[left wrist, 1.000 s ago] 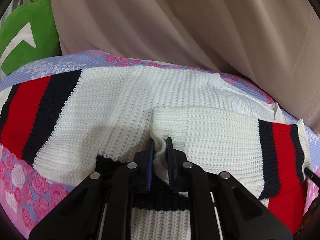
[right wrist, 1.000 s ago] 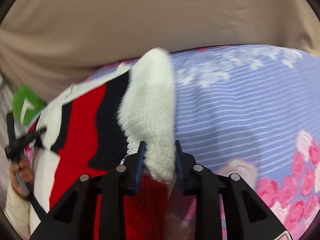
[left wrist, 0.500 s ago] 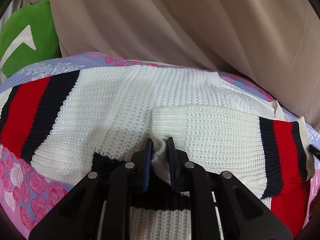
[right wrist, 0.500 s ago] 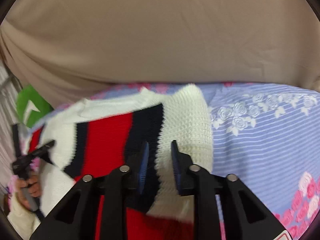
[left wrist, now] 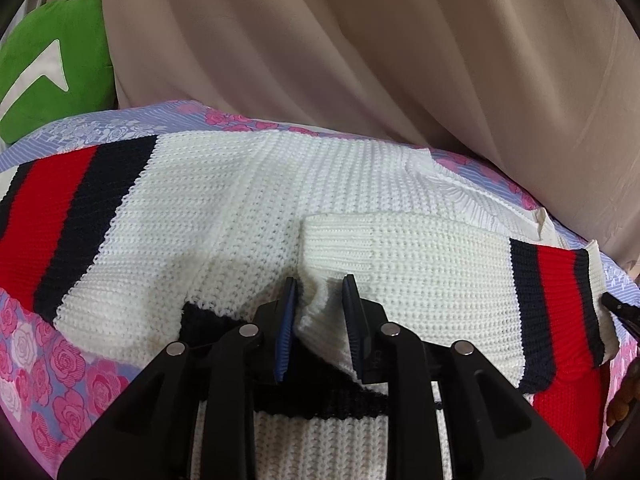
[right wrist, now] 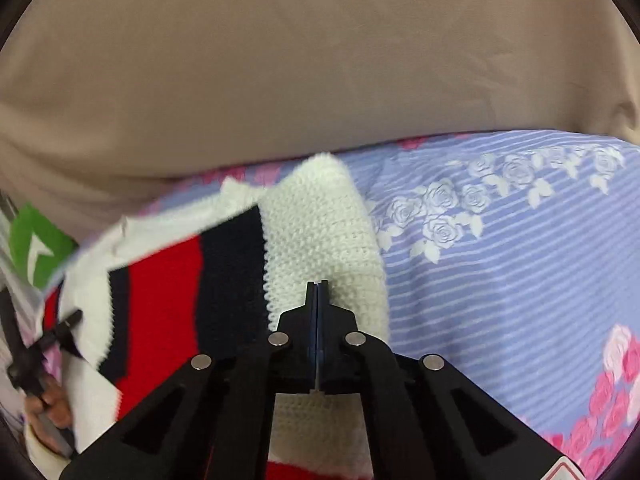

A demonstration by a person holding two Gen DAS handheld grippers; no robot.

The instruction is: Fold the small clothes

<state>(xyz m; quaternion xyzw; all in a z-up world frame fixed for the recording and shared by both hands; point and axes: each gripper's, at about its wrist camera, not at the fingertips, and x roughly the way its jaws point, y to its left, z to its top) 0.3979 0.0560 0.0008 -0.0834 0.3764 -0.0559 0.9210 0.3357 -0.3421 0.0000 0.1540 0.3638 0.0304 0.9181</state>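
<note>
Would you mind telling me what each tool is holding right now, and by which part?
The left tool has a white edge of the sweater's folded-over sleeve between its fingers. The right tool is shut and holds nothing.

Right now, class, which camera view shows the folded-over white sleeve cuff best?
The left wrist view: the sleeve cuff lies across the sweater, ribbing sharp, its edge between the left tool fingers. The right wrist view shows only blurred striped knit behind the shut right tool; no cuff is visible.
</note>
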